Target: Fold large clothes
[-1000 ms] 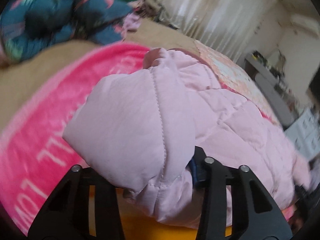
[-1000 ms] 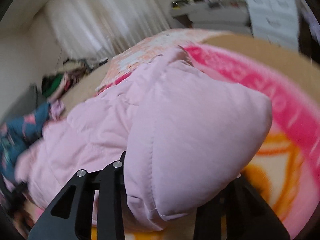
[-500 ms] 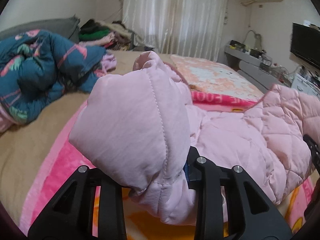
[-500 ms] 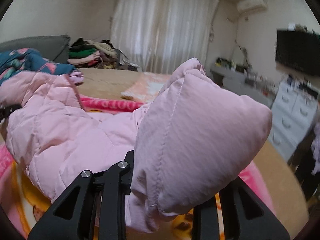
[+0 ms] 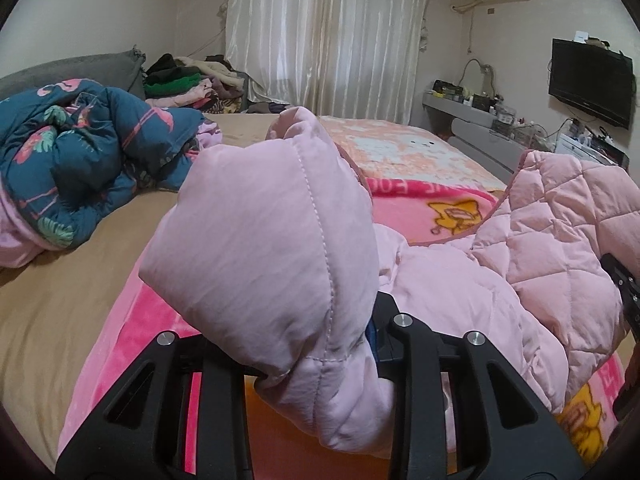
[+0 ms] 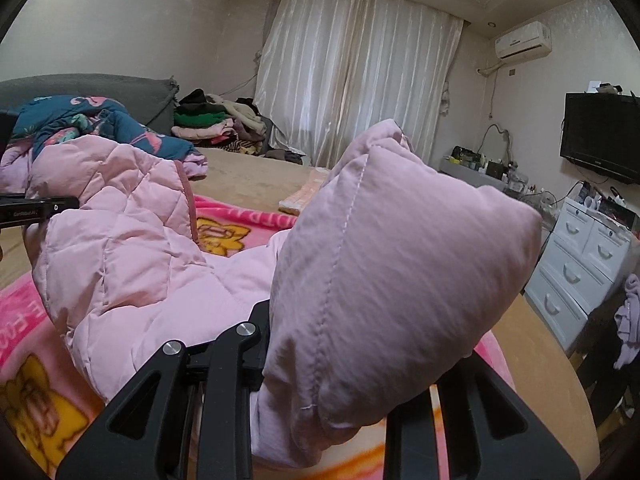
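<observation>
Pink quilted jacket (image 5: pixel 472 296): hanging raised over the pink cartoon blanket (image 5: pixel 448 204) on the bed (image 5: pixel 48 304), its middle sagging between the two tongs. Left tongs (image 5: pixel 316 344) are pinching a puffy fold of the jacket at one end, and right tongs (image 6: pixel 344 360) are pinching a similar fold at the other end. Surroundings: a teal floral quilt (image 5: pixel 80 152) is lying bunched at the bed's far left; white curtains (image 6: pixel 352 92) are hanging behind.
</observation>
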Tool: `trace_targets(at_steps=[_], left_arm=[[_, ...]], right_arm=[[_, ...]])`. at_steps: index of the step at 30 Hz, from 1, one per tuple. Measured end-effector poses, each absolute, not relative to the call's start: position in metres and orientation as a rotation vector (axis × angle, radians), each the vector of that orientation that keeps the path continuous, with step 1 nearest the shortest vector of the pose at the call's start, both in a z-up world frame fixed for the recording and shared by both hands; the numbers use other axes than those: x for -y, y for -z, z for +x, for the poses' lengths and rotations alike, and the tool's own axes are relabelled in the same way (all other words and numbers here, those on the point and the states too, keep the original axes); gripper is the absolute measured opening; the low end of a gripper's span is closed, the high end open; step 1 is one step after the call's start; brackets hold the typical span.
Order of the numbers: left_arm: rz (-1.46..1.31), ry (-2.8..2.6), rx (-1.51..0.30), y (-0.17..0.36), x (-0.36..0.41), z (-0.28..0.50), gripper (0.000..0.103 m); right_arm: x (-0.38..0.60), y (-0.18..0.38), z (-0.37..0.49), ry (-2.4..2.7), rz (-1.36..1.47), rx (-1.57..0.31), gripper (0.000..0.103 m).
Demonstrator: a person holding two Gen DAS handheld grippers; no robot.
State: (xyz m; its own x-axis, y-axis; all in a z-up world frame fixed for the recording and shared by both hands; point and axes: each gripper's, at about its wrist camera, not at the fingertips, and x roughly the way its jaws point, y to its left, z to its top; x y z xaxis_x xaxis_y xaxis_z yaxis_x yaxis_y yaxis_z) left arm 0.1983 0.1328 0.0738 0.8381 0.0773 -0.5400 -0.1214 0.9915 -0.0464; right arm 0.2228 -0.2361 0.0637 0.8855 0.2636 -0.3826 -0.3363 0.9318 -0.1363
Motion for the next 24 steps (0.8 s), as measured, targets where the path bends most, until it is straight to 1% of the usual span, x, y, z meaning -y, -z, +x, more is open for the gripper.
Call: trace_targets(at_steps=[9,24], left_arm=[[-0.027,-0.128,-0.597,-0.054,-0.123,0.152,0.024],[-0.011,-0.172,-0.66,-0.021,-0.12,0.121,0.027]], right_arm=[[0.246,-0.047,0.184,-0.302,-0.208,-0.419,0.023],[0.265,-0.012,0.191,-0.24,-0.006,-0.581,0.025]])
